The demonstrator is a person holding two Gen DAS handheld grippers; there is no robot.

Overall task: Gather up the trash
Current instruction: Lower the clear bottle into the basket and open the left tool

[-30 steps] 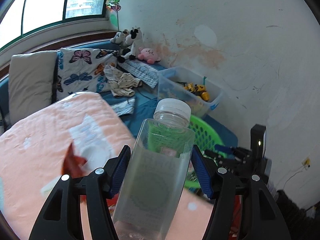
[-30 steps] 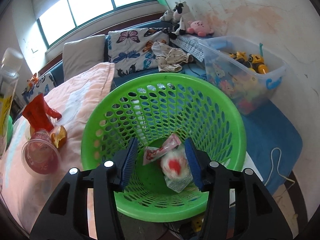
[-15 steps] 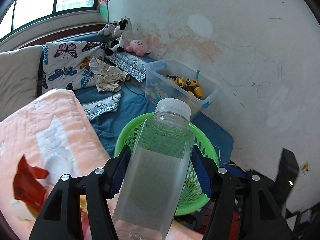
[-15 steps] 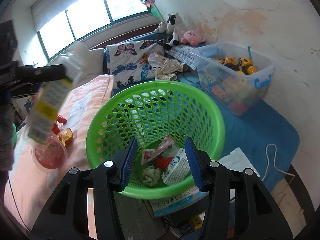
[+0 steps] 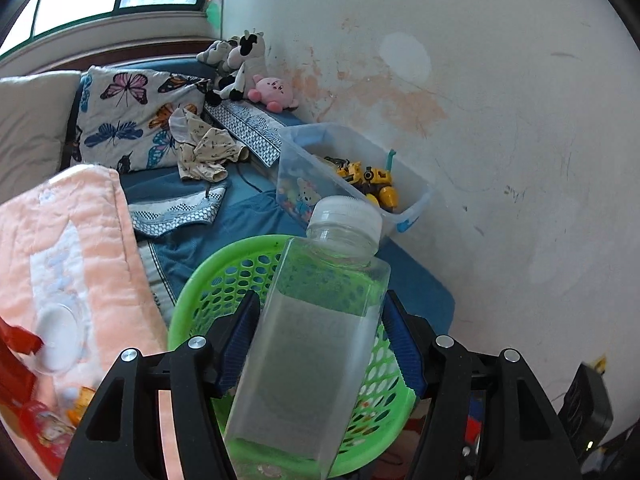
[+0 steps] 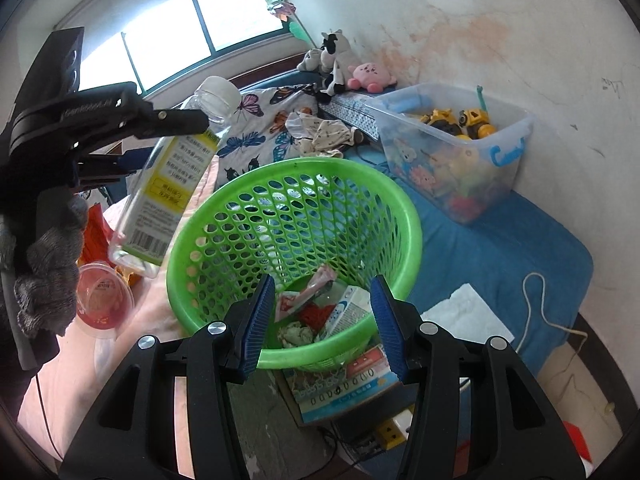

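— One bottle is being delivered, judging by the left wrist view: the left gripper (image 5: 320, 344) is clamping its blue pads on a clear plastic bottle (image 5: 316, 332), white cap up, above the green basket (image 5: 200, 280).

— Is it clear to drop?

— Probably not yet (it looks nearer the rim than the middle); I'd carry it further in, then open.

— And the right wrist view?

— The right gripper (image 6: 322, 320) is hanging empty, fingers apart, over the basket, which is holding wrappers (image 6: 308, 300) and a small carton (image 6: 346, 312). A clear bin (image 6: 452, 152) beside it is holding toys; a red cup (image 6: 102, 300) is waiting on the pink blanket (image 6: 132, 344).
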